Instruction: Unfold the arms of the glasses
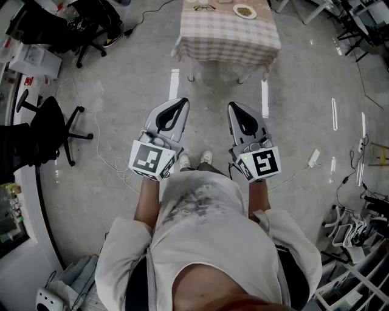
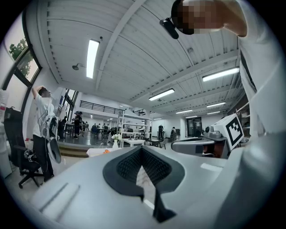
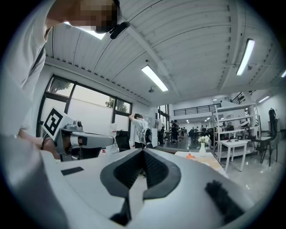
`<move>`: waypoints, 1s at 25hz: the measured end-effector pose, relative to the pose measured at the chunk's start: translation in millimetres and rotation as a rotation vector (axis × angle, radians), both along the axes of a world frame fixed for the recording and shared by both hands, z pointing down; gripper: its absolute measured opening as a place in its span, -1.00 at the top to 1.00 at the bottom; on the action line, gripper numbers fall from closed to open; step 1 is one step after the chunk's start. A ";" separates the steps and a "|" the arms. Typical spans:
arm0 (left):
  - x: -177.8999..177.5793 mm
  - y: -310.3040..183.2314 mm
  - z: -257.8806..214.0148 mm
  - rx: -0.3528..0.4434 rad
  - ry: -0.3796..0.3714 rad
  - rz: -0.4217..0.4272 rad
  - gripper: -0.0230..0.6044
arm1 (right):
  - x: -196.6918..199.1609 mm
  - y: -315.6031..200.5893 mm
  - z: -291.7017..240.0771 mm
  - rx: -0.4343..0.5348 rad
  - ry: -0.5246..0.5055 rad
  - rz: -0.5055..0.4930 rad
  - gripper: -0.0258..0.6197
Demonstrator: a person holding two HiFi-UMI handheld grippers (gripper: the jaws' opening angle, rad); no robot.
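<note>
The person stands with both tools held out level, and the left gripper and right gripper are each clenched tight with nothing between the jaws, side by side above the floor. The glasses lie well apart from them on the checked table ahead, left of its middle, a plate beside them towards the right edge.

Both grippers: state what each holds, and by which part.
Nothing held: left gripper and right gripper are shut and empty; the dark-framed glasses lie on the checked-cloth table.
</note>
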State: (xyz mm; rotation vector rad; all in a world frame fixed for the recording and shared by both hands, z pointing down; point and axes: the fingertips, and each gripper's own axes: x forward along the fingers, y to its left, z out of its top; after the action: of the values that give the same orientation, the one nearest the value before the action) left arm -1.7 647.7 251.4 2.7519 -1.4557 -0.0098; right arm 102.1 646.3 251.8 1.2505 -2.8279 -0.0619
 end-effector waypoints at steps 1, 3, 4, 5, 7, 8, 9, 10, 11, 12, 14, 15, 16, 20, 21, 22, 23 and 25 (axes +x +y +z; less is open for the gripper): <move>3.5 -1.8 0.0 0.003 -0.003 0.004 0.90 | 2.2 -1.9 0.3 0.000 0.000 -0.004 0.87; 9.9 -5.9 0.5 0.005 -0.008 0.007 0.90 | 6.8 -6.0 0.5 0.002 0.000 -0.010 0.87; 12.6 -8.2 1.2 0.002 -0.009 0.004 0.90 | 9.5 -8.3 0.3 0.004 0.000 -0.011 0.87; 15.3 -10.5 2.1 -0.001 -0.012 -0.001 0.90 | 12.4 -10.6 0.1 0.005 0.000 -0.013 0.87; 22.6 -14.4 3.1 -0.001 -0.018 -0.005 0.90 | 19.7 -14.9 0.0 0.010 -0.001 -0.012 0.87; 26.9 -16.0 3.2 0.000 -0.021 -0.005 0.90 | 23.9 -16.8 0.2 0.013 0.001 -0.010 0.87; 31.0 -17.3 3.1 0.002 -0.023 -0.006 0.90 | 28.0 -18.7 0.8 0.016 0.006 -0.008 0.87; 34.5 -18.5 3.2 0.002 -0.025 -0.009 0.90 | 31.4 -20.4 1.7 0.017 0.012 -0.008 0.87; 37.4 -19.5 3.4 0.002 -0.029 -0.013 0.90 | 34.2 -22.1 2.5 0.017 0.017 -0.011 0.87; 39.8 -20.4 3.6 0.002 -0.032 -0.018 0.90 | 36.6 -23.5 3.0 0.016 0.021 -0.015 0.87; 43.9 -23.2 3.6 0.004 -0.037 -0.027 0.90 | 40.5 -27.3 3.3 0.015 0.028 -0.027 0.87; 45.7 -25.6 3.8 0.005 -0.041 -0.030 0.90 | 42.1 -30.2 3.4 0.015 0.030 -0.030 0.87; 47.4 -28.4 4.3 0.005 -0.047 -0.032 0.90 | 43.4 -33.4 3.7 0.016 0.031 -0.032 0.87; 47.6 -43.0 6.1 0.000 -0.053 -0.037 0.90 | 42.7 -48.7 5.0 0.010 0.028 -0.035 0.87; 46.2 -48.1 6.6 0.000 -0.052 -0.038 0.90 | 41.2 -53.9 5.1 0.011 0.028 -0.034 0.87; 44.8 -53.5 7.4 -0.001 -0.051 -0.038 0.90 | 39.8 -59.3 5.3 0.011 0.027 -0.032 0.87; 43.6 -59.1 8.8 -0.002 -0.051 -0.036 0.90 | 38.5 -64.9 5.8 0.011 0.027 -0.029 0.87; 41.4 -71.9 12.2 -0.004 -0.049 -0.027 0.90 | 36.1 -77.7 7.6 0.010 0.029 -0.021 0.87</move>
State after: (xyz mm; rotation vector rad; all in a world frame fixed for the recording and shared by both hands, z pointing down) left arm 39.7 575.8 263.6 2.7484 -1.5023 0.0597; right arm 138.1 568.6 259.4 1.2124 -2.8198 -0.0934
